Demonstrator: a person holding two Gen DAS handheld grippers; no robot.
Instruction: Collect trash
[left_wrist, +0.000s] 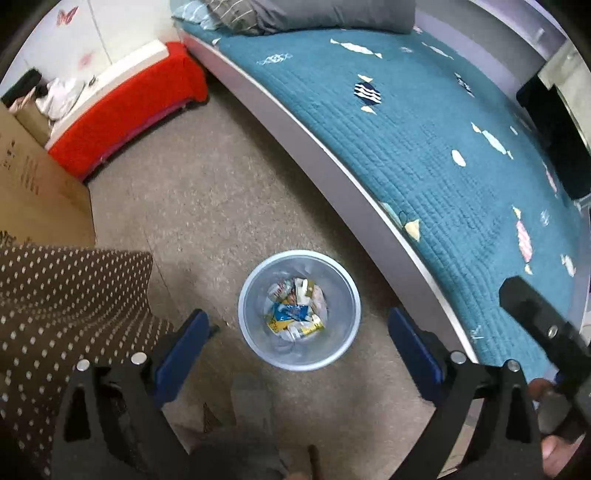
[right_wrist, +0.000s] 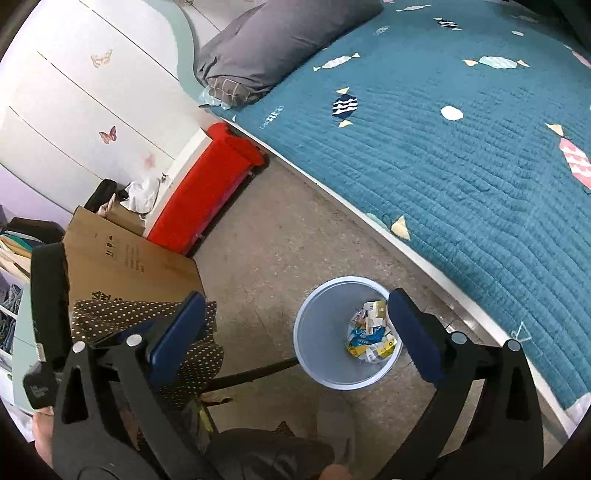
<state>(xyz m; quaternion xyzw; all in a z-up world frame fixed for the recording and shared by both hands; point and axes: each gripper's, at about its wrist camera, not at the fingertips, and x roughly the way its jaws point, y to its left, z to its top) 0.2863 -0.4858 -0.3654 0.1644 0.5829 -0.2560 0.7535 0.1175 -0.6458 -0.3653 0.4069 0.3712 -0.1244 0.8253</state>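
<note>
Bed: the largest thing in view, covered by a teal quilt with candy shapes; it runs along the right of the floor strip, and no litter shows on it.
Floor: bare speckled strip between the bed and the cartons; no loose scraps are visible on it, so the collecting seems nearly or wholly done.
Carton: flat brown cardboard leaning at the left, out of the walkway, partly behind the dotted cloth.
Red cover: drapes a low piece of furniture at the far end of the floor, against the white wall.
Dotted cloth: brown with white dots, close under the left tongs; what it belongs to cannot be told.
Bin: pale blue, standing upright on the floor just beside the bed edge, within easy reach from above for dropping.
Trash: wrappers and small packs, blue, yellow and white, lying at the bottom of the bin.
Left gripper: hangs above the bin, fingers wide apart with nothing between them.
Right gripper: also high over the bin, fingers spread and empty; the right finger overlaps the bin's rim in this view.
</note>
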